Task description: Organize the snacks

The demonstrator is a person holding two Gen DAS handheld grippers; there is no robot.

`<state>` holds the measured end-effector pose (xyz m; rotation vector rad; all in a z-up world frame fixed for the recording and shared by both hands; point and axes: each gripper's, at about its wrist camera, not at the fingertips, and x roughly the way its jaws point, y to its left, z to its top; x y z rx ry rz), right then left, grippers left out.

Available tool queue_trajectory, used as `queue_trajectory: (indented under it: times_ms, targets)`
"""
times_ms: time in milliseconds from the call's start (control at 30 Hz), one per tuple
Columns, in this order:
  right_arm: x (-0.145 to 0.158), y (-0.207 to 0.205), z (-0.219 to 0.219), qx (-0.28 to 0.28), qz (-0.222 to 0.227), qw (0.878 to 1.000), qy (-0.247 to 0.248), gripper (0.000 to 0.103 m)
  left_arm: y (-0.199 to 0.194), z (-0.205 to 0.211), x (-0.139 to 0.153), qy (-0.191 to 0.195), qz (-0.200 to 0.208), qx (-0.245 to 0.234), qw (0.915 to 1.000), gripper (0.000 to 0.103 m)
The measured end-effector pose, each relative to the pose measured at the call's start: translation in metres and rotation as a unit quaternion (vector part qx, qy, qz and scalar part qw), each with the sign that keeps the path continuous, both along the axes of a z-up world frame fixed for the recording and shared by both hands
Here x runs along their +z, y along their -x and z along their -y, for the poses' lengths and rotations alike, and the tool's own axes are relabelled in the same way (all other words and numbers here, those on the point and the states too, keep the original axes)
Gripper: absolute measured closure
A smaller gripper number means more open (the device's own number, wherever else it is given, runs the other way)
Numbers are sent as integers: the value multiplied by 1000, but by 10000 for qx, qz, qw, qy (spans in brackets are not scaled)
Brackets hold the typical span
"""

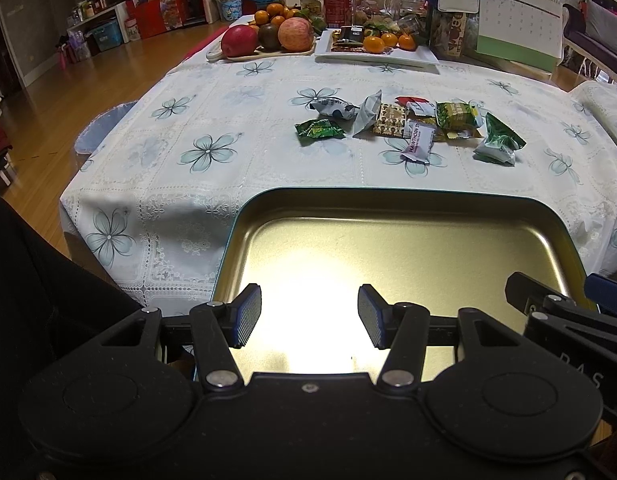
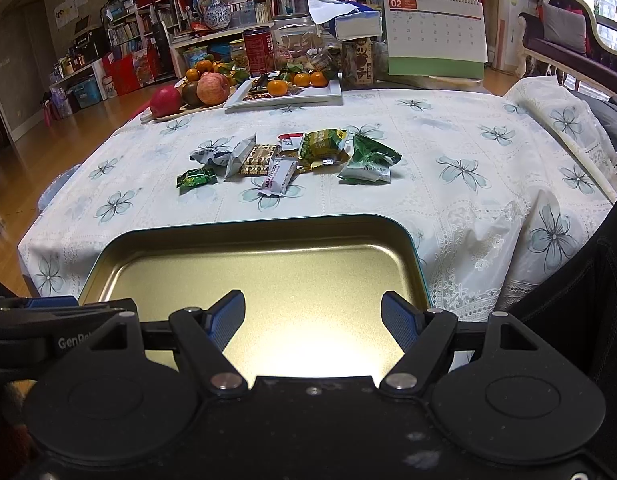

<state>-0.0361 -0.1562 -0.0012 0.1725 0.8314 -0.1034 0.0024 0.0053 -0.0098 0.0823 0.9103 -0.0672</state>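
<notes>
Both tongs hang side by side over the near end of a gold tin (image 1: 408,208), and neither holds anything. The left gripper (image 1: 309,316) has its jaws spread wide, the blue ribbed pads (image 1: 248,314) facing each other across a bare stretch of the tin's shiny floor. The right gripper (image 2: 313,322) is spread too, a little wider if anything, over the same glare patch; from the left wrist camera part of it pokes in at the right edge (image 1: 564,308).

The tin is empty (just a bright reflection in the bottom) and sits at the table's near edge on a white tablecloth (image 1: 212,120) printed with pale blue flowers.

The snacks (image 2: 292,158) lie in a loose cluster on the cloth, well ahead of both tongs and beyond the tin's far rim. Nearest the left gripper's side is a small dark green packet (image 1: 319,130), lying apart from the rest. A white bar (image 2: 278,176) reading "HAWTHORN" sticks out toward the tin, straight ahead of the right gripper. A green-and-white pouch (image 2: 368,164) sits at the right end of the cluster, and a gold patterned wrapper (image 1: 391,119) lies in the middle.

Farther off, past the snacks, are a board of fruit (image 1: 268,34) and a white tray (image 2: 328,94) with small oranges, and to the right of these a desk calendar (image 2: 434,34).
</notes>
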Motion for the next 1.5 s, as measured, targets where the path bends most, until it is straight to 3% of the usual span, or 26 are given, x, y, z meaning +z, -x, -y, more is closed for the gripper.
queue_trajectory:
  times_ms: [500, 767, 867, 1033, 1267, 1500]
  targets:
    - [-1, 0, -1, 28, -29, 10000, 44, 25, 0, -4, 0, 41, 46, 60, 10000, 44]
    - [3, -1, -3, 35, -83, 9999, 61, 25, 4, -10, 14, 239, 357, 289, 9987, 44]
    - [12, 4, -6, 84, 83, 9999, 46, 25, 6, -14, 22, 360, 421, 403, 9977, 44]
    - [15, 8, -14, 259, 232, 9990, 278, 24, 6, -18, 31, 230, 677, 692, 9950, 43]
    - [25, 3, -5, 66, 544, 9979, 338, 25, -16, -20, 26, 239, 279, 772, 9963, 43]
    - [32, -34, 18, 179, 220, 9996, -51, 25, -53, 0, 30, 14, -168, -2, 9999, 43]
